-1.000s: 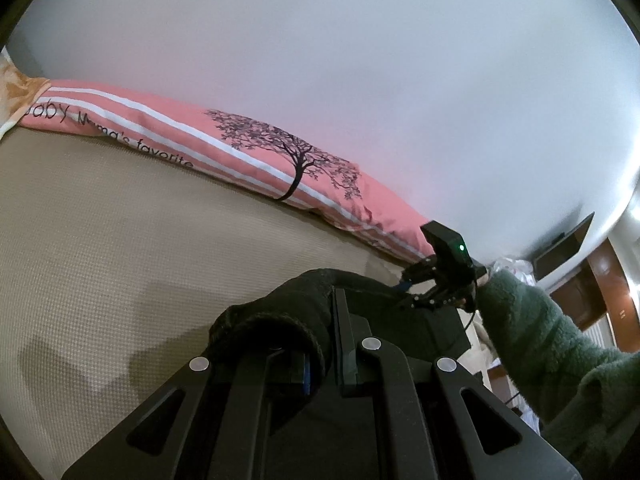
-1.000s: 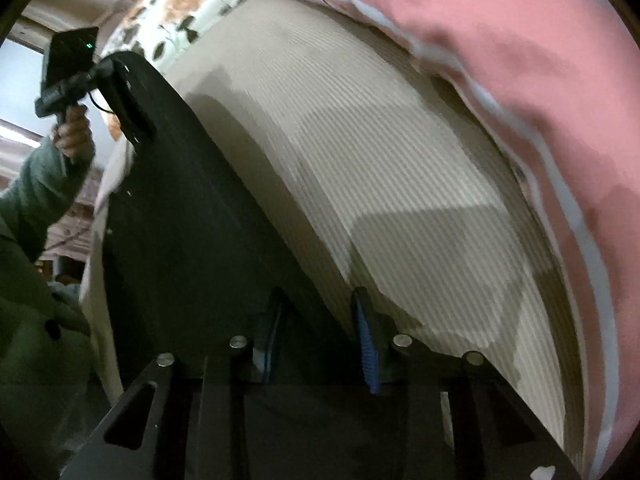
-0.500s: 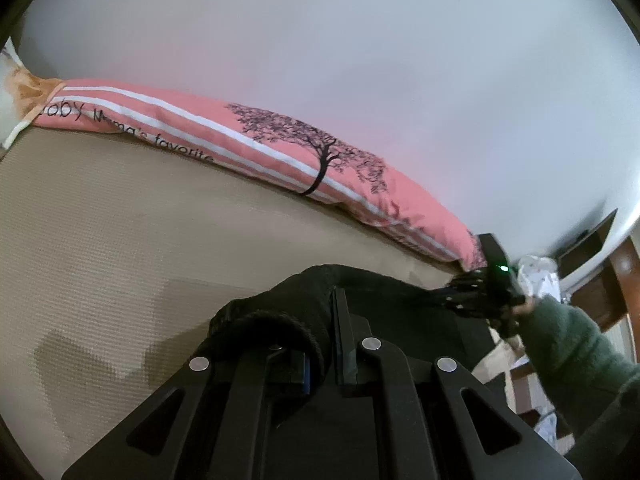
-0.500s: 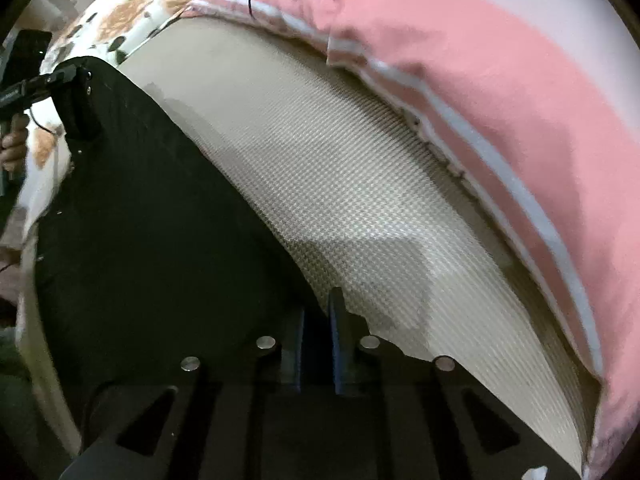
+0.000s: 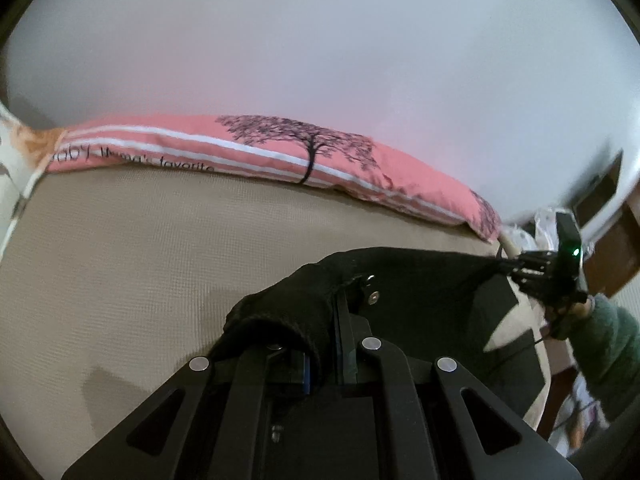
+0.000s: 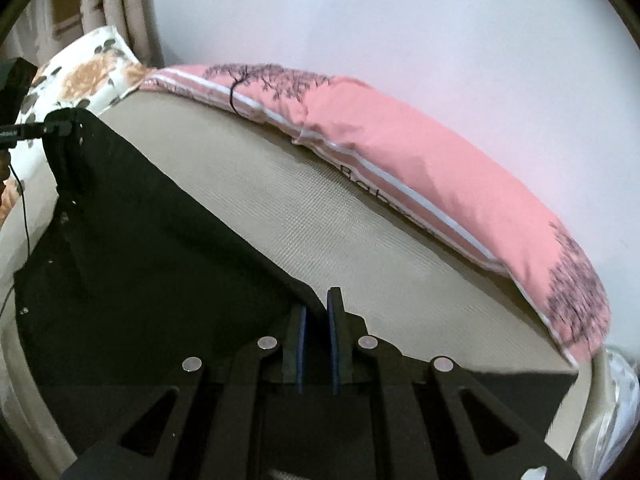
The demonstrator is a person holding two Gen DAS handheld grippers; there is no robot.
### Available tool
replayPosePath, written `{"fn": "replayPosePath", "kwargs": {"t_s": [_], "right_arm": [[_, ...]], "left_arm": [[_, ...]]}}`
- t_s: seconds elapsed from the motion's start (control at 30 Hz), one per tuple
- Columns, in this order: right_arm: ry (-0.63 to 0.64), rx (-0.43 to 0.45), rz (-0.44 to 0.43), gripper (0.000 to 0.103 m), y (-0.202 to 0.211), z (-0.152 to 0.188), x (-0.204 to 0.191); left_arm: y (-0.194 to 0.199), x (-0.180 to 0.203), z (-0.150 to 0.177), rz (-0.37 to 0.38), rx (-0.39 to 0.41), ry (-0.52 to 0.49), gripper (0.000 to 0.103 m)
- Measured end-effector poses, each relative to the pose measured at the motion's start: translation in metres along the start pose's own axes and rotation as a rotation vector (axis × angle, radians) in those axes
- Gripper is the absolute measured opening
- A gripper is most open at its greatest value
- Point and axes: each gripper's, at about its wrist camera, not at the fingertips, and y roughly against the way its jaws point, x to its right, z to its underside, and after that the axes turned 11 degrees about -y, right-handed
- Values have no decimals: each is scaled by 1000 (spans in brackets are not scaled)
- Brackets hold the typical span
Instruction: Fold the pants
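Left gripper (image 5: pixel 326 344) is clamped on a bunched fold of the black pants (image 5: pixel 424 276), cloth draped over its left finger and stretching away rightward above the beige mattress (image 5: pixel 120 264). Over to the right gripper (image 6: pixel 316 320): its fingers are pinched on the pants' far corner, black fabric spreading left of them, pink pillow (image 6: pixel 420 168) well beyond

Both grippers point downward, each with jaws clamped: the left gripper (image 5: pixel 332 320) and the right gripper (image 6: pixel 316 320) (a green-sleeved arm (image 5: pixel 608 344) carries it).
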Motion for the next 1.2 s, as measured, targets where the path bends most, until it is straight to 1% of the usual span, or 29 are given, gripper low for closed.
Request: {"fn": "replayPosePath", "kwargs": {"t_s": [0.17, 0.23, 0.33, 0.5, 0.57, 0.73, 0.8, 0.83, 0.93, 0.97, 1.03, 1.1, 1.13, 1.17, 1.2], "right_arm": [[-55, 31, -7, 7, 53, 44, -10], [-71, 24, -17, 7, 66, 63, -17], [-80, -17, -31, 7, 75, 96, -33], [-131, -121, -77, 6, 65, 144, -49], [-127, -159, -76, 6, 59, 162, -58], [-135, -226, -84, 6, 38, 190, -68], [-134, -246, -80, 7, 30, 198, -71], [-128, -262, -76, 7, 24, 201, -72], [-110, -277, -45, 7, 15, 209, -76], [-108, -272, -33, 11, 13, 210, -78], [-122, -265, -32, 13, 12, 211, -79], [-151, -265, -29, 17, 14, 211, -79], [-171, -266, -28, 28, 15, 210, -77], [-189, -266, -21, 42, 18, 210, -75], [-199, -261, -15, 47, 19, 208, -75]], "left_arm": [[30, 22, 19, 14, -11, -81, 8], [40, 31, 30, 23, -31, -106, 9], [52, 41, 52, 26, -64, -134, 10], [58, 50, 99, 27, -146, -144, 13], [58, 51, 118, 33, -175, -138, 13], [41, 52, 168, -12, -288, -148, 15], [35, 54, 181, -32, -318, -159, 16], [34, 56, 186, -45, -319, -166, 16], [37, 61, 188, -75, -319, -168, 20], [38, 63, 188, -85, -327, -173, 20], [40, 68, 188, -109, -339, -193, 20], [43, 72, 187, -125, -358, -215, 20], [44, 73, 187, -134, -369, -229, 21], [45, 77, 186, -148, -381, -247, 21], [46, 80, 185, -162, -387, -268, 21]]}}
